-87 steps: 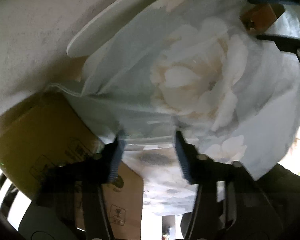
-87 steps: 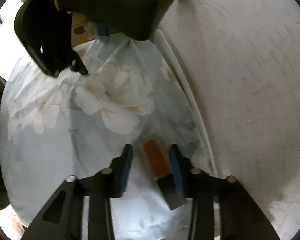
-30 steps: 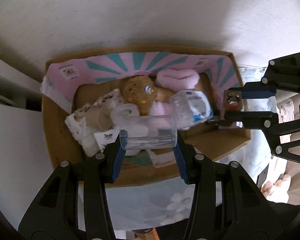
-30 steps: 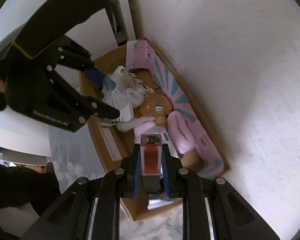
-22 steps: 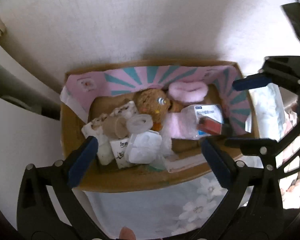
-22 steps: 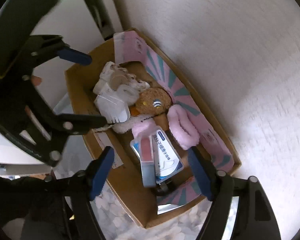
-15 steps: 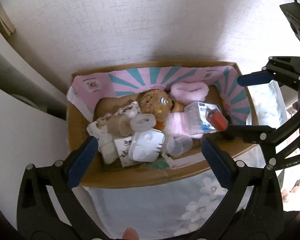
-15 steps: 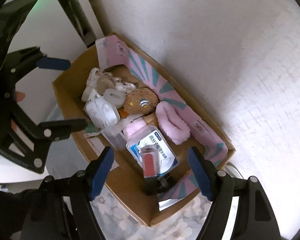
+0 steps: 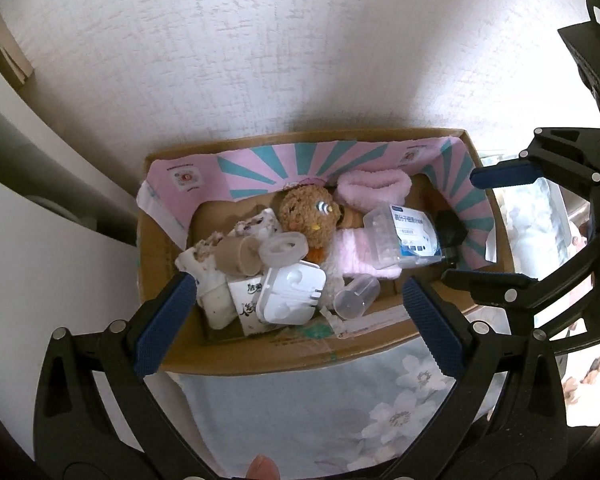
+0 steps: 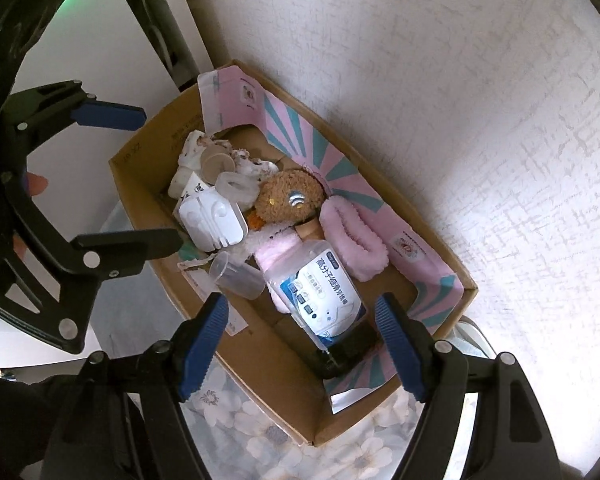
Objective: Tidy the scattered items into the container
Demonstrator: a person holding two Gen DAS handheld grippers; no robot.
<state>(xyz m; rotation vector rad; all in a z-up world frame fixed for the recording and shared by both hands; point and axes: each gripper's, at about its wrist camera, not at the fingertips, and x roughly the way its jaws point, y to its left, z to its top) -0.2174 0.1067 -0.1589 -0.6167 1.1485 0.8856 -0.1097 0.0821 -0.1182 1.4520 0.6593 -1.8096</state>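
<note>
Straight below the left claw, spread wide and empty, lies the clear cup on its side in the cardboard box, long axis slanting across the gap, nearer this hand. Below the right claw, also parted and empty, sits the black block by the labelled bottle. Under the box a flowered cloth; behind it a white textured wall.

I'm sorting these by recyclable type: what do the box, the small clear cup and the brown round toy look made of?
The box looks like brown corrugated cardboard, matte, with a printed pink-and-teal liner. The clear cup looks like thin see-through plastic, slightly glossy; glass cannot be ruled out. The brown toy looks like plush fabric, with a fuzzy, curly pile.
</note>
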